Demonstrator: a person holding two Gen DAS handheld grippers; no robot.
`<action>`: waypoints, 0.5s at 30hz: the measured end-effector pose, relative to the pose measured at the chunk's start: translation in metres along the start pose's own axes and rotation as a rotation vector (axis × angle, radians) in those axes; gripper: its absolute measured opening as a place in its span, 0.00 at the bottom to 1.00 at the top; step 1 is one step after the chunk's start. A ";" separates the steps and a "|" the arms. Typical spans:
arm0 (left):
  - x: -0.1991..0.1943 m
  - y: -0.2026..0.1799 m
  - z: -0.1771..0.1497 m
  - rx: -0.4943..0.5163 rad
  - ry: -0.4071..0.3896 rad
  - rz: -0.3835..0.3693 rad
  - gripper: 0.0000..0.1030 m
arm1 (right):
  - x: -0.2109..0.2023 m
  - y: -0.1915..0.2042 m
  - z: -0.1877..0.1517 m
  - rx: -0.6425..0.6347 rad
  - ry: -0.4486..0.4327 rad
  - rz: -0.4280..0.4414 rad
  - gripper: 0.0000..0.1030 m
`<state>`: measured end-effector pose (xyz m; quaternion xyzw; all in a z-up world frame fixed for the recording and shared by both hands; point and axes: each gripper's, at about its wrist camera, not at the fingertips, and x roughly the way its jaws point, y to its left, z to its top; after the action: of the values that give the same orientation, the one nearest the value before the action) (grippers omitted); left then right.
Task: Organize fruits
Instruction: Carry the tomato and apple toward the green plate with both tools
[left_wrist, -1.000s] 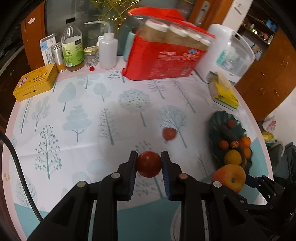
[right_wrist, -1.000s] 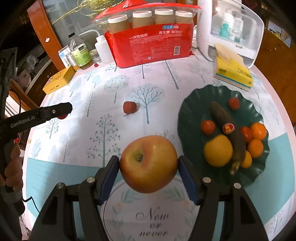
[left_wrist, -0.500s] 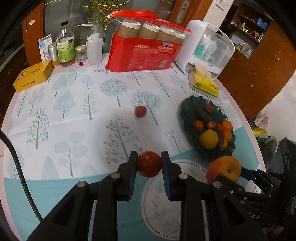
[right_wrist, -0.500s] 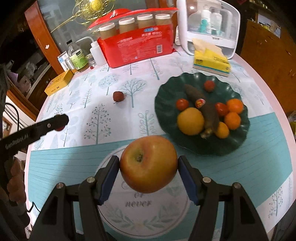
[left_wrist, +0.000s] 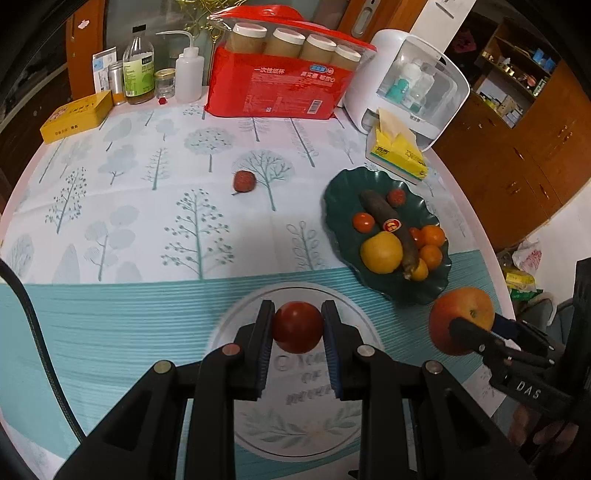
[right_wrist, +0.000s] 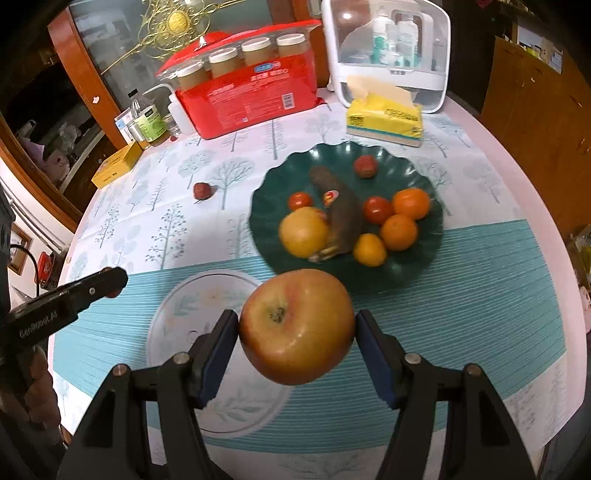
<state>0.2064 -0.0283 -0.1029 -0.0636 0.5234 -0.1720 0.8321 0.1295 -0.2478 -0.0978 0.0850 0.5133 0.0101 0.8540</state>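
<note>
Both hands have swept across the cloth since a second ago: the green plate (left_wrist: 439, 284), then at the far right edge of the left wrist view, now lies just ahead and to the right of our two loads. We take that plate as our landmark.

Left of the plate, well apart: one loose red fruit (left_wrist: 244, 181) on the tablecloth (left_wrist: 110, 206), not yet collected.

Left and nearer us from the plate: left gripper (left_wrist: 297, 326), jaws pressed tight on a small tomato (left_wrist: 297, 326), held above the printed round emblem on the cloth.

Just beside the plate's near rim: right gripper (right_wrist: 297, 334), jaws about half spread and clamped on a large apple (right_wrist: 297, 326), carried clear of the cloth; in its own view the apple overlaps the near rim.

On the plate: a dark banana, a big yellow citrus, several small oranges and small red fruits. Bare green shows mostly along the near and far-right parts.

Step in hand, as we judge it: bring both fruits over the plate and set them down.

- Apple first, it being closer and bulkier; aim for the bare near part, clear of the citrus.
- Lower until it rests before we spread the jaws; a round fruit let go from height could roll off the wavy rim.
- Tomato into a gap among the small fruit, gently, since it bruises.
- Keep our two tools from crossing.
</note>
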 end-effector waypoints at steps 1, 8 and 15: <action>0.001 -0.006 -0.001 -0.007 -0.003 0.004 0.23 | -0.001 -0.005 0.001 -0.003 -0.002 -0.001 0.63; 0.009 -0.042 0.003 -0.049 -0.037 0.027 0.23 | -0.010 -0.050 0.018 -0.054 -0.019 -0.002 0.64; 0.022 -0.069 0.017 -0.076 -0.071 0.066 0.23 | -0.011 -0.092 0.046 -0.100 -0.053 -0.010 0.64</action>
<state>0.2153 -0.1018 -0.0940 -0.0838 0.5016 -0.1224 0.8523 0.1583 -0.3460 -0.0810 0.0399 0.4898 0.0291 0.8704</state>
